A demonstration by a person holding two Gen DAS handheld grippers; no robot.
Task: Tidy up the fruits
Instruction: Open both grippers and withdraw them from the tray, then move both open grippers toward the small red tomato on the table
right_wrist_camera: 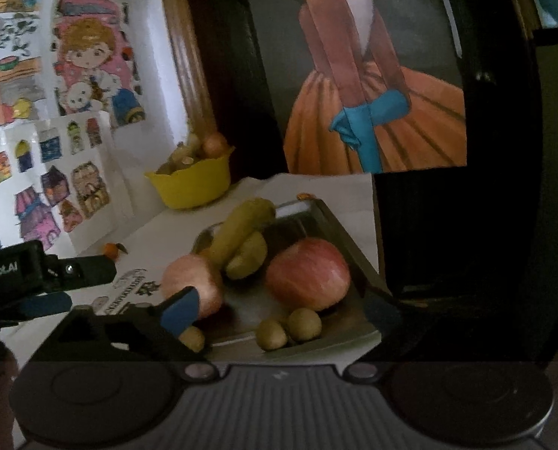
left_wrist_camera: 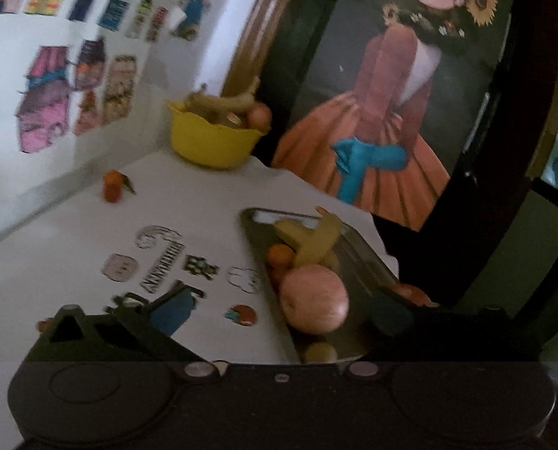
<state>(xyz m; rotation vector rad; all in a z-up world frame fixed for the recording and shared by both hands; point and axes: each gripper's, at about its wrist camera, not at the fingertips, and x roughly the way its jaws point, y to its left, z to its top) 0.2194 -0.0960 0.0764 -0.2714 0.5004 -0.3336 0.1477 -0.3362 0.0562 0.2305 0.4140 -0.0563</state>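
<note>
**Left wrist view.** The left gripper (left_wrist_camera: 279,307) has its fingers spread wide, nothing between the pads. A metal tray (left_wrist_camera: 357,247) lies at 5 o'clock on the white table (left_wrist_camera: 189,202) and holds an apple (left_wrist_camera: 314,298), bananas (left_wrist_camera: 316,236), a small orange (left_wrist_camera: 280,254) and a little round fruit (left_wrist_camera: 320,352). A yellow bowl (left_wrist_camera: 213,140) with more produce stands at 11 o'clock, near the far wall. One tangerine (left_wrist_camera: 112,186) lies alone at 9 o'clock, well apart from tray and bowl. Risk: the apple sits just beside the tray's near rim; a finger brushing it could roll it onto the table.

**Right wrist view.** The right gripper (right_wrist_camera: 279,311) is likewise spread, gripping nothing. Two apples (right_wrist_camera: 308,273) (right_wrist_camera: 192,285) flank the bananas (right_wrist_camera: 241,236) in the tray (right_wrist_camera: 353,255); three small round fruits (right_wrist_camera: 304,323) lie at 6 o'clock along the near rim. The left gripper (right_wrist_camera: 46,281) enters at 9 o'clock. Risk: both tools crowd the same tray, so their fingers may collide; the loose small fruits would scatter easily. The bowl (right_wrist_camera: 192,187) stands at 11 o'clock; the tangerine (right_wrist_camera: 111,249) lies beyond the left gripper, which blocks a straight reach.
</note>
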